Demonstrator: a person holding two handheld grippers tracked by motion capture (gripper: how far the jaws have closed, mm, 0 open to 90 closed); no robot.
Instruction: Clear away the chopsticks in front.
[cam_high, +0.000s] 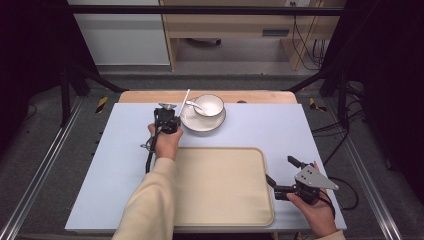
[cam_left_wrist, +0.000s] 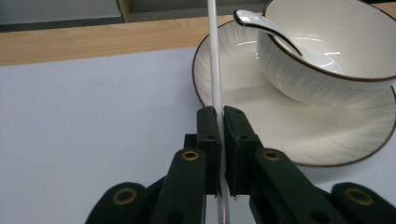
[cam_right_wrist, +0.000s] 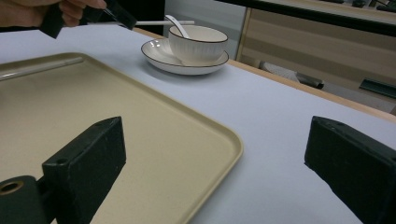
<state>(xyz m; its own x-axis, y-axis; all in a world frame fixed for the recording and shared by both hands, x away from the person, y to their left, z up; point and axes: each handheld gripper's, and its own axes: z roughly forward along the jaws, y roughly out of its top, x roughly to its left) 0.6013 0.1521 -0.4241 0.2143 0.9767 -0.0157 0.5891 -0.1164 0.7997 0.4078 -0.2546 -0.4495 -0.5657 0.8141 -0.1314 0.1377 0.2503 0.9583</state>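
My left gripper (cam_high: 175, 113) (cam_left_wrist: 220, 113) is shut on a thin white rod (cam_high: 186, 96) (cam_left_wrist: 215, 60), which sticks out past the jaws toward the far table edge. Just right of it a white bowl (cam_high: 210, 105) (cam_left_wrist: 336, 51) stands on a white saucer (cam_high: 192, 125) (cam_left_wrist: 280, 135), with a white spoon (cam_high: 192, 104) (cam_left_wrist: 261, 23) leaning in the bowl. My right gripper (cam_high: 282, 170) (cam_right_wrist: 215, 140) is open and holds nothing. It hovers over the right edge of a beige tray (cam_high: 220, 185) (cam_right_wrist: 70, 102). The bowl (cam_right_wrist: 198, 42) and the rod (cam_right_wrist: 163, 22) stand beyond the tray in the right gripper view.
A pale blue mat (cam_high: 125, 165) covers the table, and a wooden strip (cam_high: 145, 96) runs along the far edge. Metal rails and dark frame posts flank the table. Free mat lies left of the tray and right of the saucer.
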